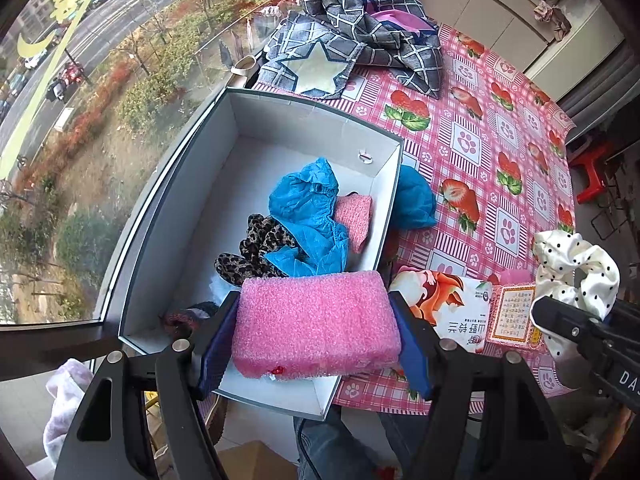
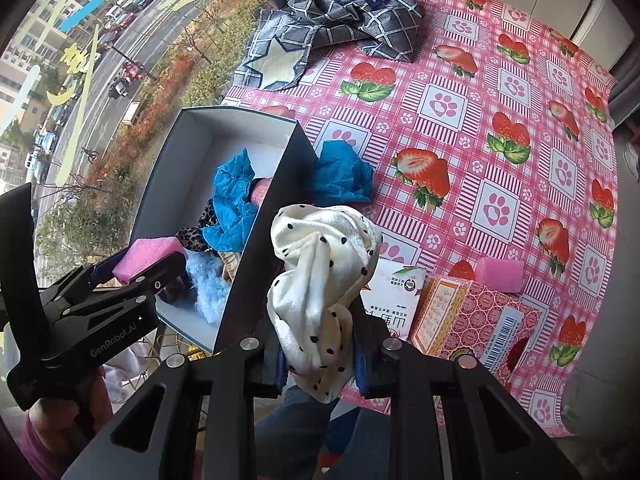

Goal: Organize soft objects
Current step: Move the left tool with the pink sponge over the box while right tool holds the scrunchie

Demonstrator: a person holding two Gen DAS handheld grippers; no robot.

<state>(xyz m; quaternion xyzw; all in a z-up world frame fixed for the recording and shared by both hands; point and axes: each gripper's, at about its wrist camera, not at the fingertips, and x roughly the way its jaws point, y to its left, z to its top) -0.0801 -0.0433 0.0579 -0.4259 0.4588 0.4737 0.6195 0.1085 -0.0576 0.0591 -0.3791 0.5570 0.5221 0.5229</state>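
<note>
Pink foam block [image 1: 316,322], clamped crosswise in the left tool [image 1: 316,340], is held directly above the box [image 1: 394,184], while the spotted scrunchie [image 2: 320,280], pinched in the narrow right tool [image 2: 320,372], is held just outside its right wall.

Upstairs home room, strawberry-print tablecloth [image 2: 460,128], checked clothing [image 1: 360,40], big street-view window [image 1: 100,100]

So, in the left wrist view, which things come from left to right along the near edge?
Grey cardboard box → pink foam block → fox-print packet → patterned pink carton → white polka-dot scrunchie.
</note>
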